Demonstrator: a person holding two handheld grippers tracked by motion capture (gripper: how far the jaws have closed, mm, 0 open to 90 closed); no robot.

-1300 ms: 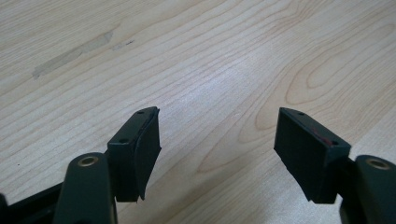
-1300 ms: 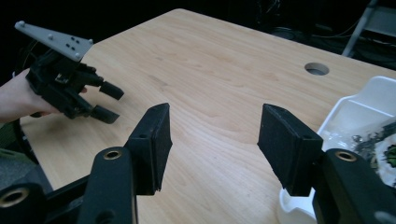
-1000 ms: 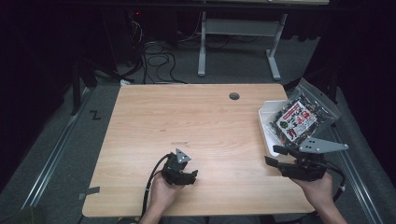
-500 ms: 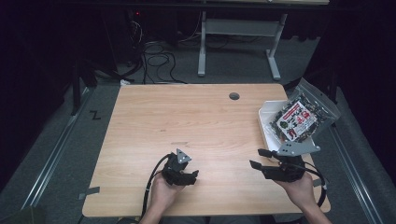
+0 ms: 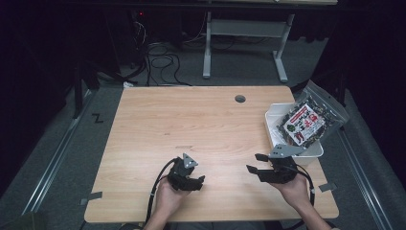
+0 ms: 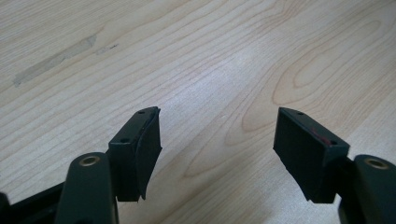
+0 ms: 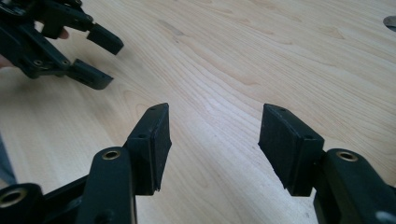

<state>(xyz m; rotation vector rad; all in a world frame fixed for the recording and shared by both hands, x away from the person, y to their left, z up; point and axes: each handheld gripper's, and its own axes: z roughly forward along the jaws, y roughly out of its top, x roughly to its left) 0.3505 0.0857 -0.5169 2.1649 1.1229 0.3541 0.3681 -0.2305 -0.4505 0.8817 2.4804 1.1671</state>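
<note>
Two grippers rest low over the table [image 5: 201, 120], the left gripper [image 5: 197, 181] and right gripper [image 5: 254, 164] both with jaws spread on nothing. From the high view, one white bin [image 5: 313, 153] beside the right gripper holds one snack bag [image 5: 306, 122]; the right gripper view instead catches the left gripper's spread jaws nearby.

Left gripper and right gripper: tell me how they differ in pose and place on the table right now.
The left gripper sits near the table's front edge at centre-left, jaws pointing right; the right gripper sits at front right beside the white bin, jaws pointing left toward the other. The right gripper's grey plate lies flatter and broader in the high view; the left gripper's stands smaller, tipped up. Both are hand-held, open and empty over bare wood.
</note>
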